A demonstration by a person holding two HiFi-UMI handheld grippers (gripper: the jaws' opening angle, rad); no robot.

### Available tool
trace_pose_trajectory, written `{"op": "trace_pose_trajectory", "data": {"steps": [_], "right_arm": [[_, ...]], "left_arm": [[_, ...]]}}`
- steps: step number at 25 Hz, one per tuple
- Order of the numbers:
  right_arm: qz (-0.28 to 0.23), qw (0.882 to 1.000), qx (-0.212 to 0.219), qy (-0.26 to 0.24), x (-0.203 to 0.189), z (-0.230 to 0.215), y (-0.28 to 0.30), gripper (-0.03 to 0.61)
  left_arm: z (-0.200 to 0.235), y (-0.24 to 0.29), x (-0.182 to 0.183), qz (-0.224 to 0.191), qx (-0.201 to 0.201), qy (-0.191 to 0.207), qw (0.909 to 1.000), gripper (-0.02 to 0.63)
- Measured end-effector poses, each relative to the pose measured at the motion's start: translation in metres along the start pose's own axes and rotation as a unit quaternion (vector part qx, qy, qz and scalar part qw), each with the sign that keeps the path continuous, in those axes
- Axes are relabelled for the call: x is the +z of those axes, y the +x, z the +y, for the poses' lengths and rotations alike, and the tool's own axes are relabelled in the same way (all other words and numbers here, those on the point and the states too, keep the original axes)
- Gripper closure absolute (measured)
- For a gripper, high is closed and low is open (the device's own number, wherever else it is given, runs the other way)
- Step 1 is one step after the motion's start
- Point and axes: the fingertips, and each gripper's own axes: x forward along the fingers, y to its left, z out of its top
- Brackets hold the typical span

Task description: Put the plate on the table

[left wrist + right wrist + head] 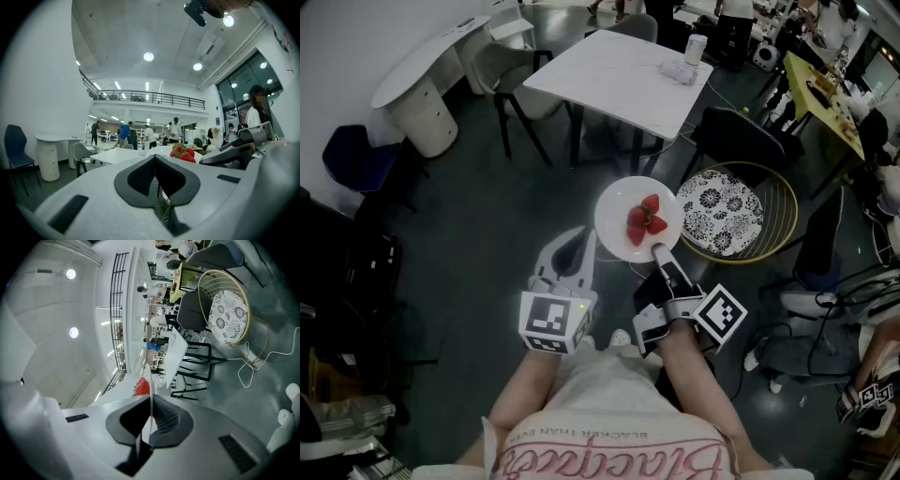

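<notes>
Right gripper (pixel 660 253) jaws clenched on the near rim of the plate (pixel 616 217), strawberries (pixel 645 221) on it. Plate is in the air over the floor, near side of the white surface (pixel 619 80), not touching it. Left gripper (pixel 582 242) jaws pressed together, empty, just left of the plate.
</notes>
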Motion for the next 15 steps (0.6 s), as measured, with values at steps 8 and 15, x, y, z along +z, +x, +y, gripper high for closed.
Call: {"op": "trace_pose_trajectory", "data": {"steps": [8,15], "right_arm": [[0.022,1.0,0.006,-0.001,0.009,-0.002,0.007,0.568],[0.062,0.998,0.008,-0.009,0.021,-0.006,0.015,0.568]], "left_arm": [[-0.006,0.008,0.001,-0.008,0.014,0.004,0.9999,0.611],[-0.008,0.013,0.001,-0.012,0.051,-0.001,0.9986,0.611]]}}
